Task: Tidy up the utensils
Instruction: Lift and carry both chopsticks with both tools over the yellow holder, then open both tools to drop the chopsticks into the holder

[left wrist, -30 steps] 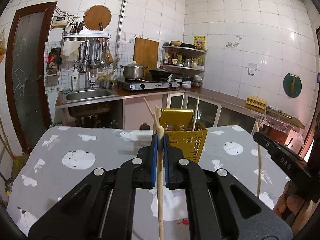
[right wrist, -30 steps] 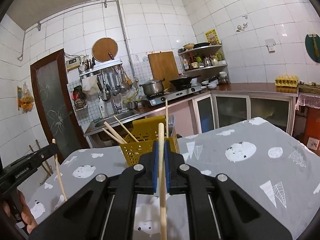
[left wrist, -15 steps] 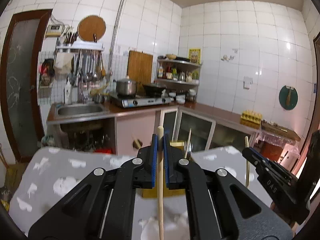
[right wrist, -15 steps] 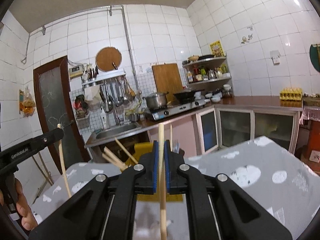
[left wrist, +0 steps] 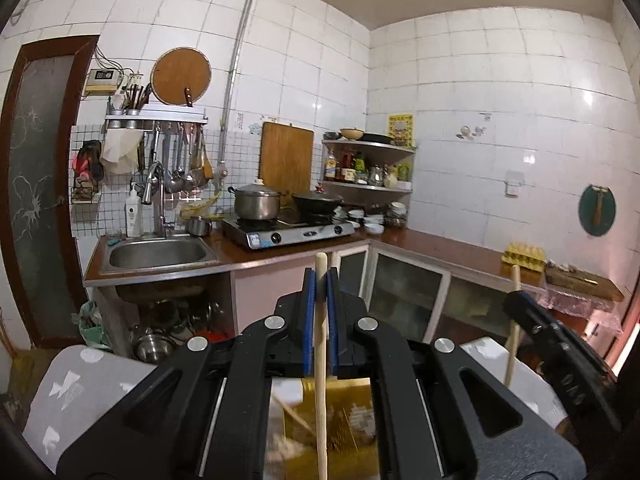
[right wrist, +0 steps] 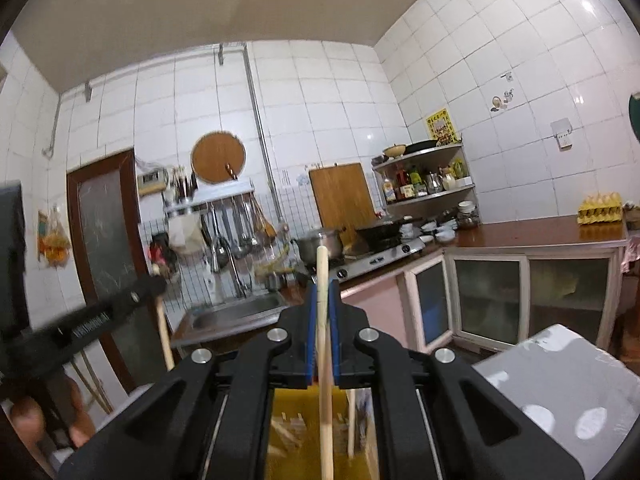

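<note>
Wooden chopsticks (left wrist: 320,360) (right wrist: 325,360) are standing upright, one pinched in each of your tongs (left wrist: 320,280) (right wrist: 322,292) above the yellow holder (left wrist: 340,420) on the desk (right wrist: 560,380), and if you are releasing off-centre, either could be glancing off the rim and falling outside.

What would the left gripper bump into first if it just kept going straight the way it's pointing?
Probably the pink cabinet front under the counter. The left gripper, shut on a chopstick, points straight at it over the yellow basket, with open floor between. Depth is hard to judge in this fisheye view.
</note>
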Available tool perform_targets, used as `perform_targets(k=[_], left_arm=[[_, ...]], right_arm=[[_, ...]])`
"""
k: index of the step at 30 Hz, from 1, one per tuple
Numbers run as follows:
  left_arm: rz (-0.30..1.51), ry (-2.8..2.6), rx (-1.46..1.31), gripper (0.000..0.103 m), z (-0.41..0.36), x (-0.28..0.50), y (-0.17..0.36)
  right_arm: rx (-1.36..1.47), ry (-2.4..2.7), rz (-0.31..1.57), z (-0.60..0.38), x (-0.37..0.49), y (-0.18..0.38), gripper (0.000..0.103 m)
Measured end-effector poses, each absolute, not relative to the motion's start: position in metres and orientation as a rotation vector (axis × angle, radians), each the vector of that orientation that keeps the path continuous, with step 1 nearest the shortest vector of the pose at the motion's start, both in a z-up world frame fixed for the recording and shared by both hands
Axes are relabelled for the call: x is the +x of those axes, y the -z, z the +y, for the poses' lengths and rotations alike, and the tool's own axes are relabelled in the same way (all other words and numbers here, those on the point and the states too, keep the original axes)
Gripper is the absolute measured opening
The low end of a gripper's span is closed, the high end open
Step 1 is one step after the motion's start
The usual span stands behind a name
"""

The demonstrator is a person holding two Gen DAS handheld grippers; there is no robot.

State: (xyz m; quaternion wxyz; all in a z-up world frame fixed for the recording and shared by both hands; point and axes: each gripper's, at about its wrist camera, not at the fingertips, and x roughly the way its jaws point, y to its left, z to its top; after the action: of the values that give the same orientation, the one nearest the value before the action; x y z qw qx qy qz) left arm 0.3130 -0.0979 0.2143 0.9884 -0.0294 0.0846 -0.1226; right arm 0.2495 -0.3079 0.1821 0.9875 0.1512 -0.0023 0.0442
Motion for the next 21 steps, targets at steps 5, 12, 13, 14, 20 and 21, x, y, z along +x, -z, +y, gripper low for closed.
perform_targets(k=[5,12,13,14,20,21], left_arm=[[0.112,0.207,-0.067,0.005,-0.1,0.345,-0.216],[0.101,0.202,-0.05,0.005,-0.106,0.368,-0.186],[0.104,0.2,-0.04,0.005,-0.108,0.371,-0.18],[0.11,0.201,-0.037,0.005,-0.109,0.374,-0.176],[0.143,0.202,-0.034,0.005,-0.111,0.382,-0.158],[0.145,0.2,-0.032,0.005,-0.112,0.383,-0.157]], right_arm=[[0.278,-0.1,-0.062,-0.303,0.284,-0.187,0.006],[0.3,-0.114,-0.08,-0.298,0.323,-0.172,0.006],[0.298,-0.115,-0.077,-0.297,0.327,-0.17,0.006],[0.293,-0.114,-0.076,-0.294,0.331,-0.167,0.006],[0.253,-0.114,-0.056,-0.282,0.344,-0.153,0.006],[0.251,-0.112,-0.054,-0.281,0.344,-0.151,0.006]])
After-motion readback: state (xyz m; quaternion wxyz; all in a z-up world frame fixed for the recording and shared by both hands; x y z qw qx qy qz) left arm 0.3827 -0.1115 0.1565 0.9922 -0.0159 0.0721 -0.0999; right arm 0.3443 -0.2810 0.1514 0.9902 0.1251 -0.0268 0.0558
